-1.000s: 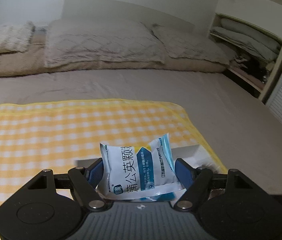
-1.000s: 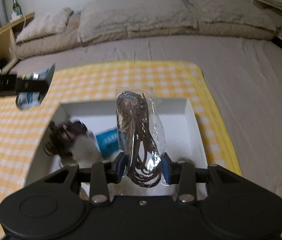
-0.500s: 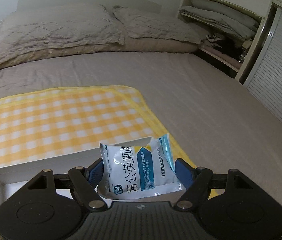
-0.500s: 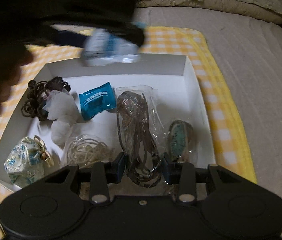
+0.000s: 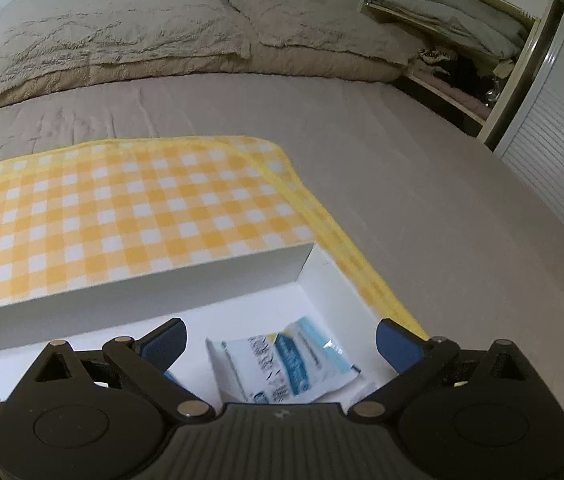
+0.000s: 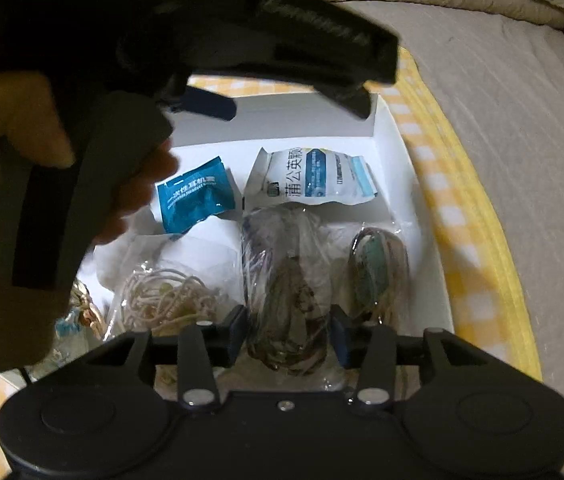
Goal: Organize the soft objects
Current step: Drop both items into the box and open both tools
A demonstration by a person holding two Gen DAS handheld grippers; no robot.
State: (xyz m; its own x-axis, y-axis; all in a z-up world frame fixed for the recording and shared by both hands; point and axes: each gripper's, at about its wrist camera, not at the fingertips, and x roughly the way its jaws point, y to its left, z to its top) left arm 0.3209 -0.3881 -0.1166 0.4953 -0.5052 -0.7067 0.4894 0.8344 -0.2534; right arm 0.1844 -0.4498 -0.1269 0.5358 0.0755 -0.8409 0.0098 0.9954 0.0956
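Note:
My left gripper (image 5: 280,342) is open above the far right corner of the white box (image 5: 242,276). The white and blue sachet (image 5: 282,364) lies loose on the box floor between its fingers; it also shows in the right wrist view (image 6: 314,178). The left gripper hangs over the box in the right wrist view (image 6: 290,94). My right gripper (image 6: 288,336) is shut on a clear bag of dark cords (image 6: 282,292), held low inside the box.
In the box lie a teal sachet (image 6: 196,196), a bag of cream cord (image 6: 166,296), a bag with a green piece (image 6: 378,276) and a floral pouch (image 6: 70,328). The box sits on a yellow checked cloth (image 5: 114,216) on a grey bed (image 5: 422,200).
My left gripper moved over the box, opened and let the white and blue sachet drop into the far right corner. My right gripper lowered the cord bag further into the box.

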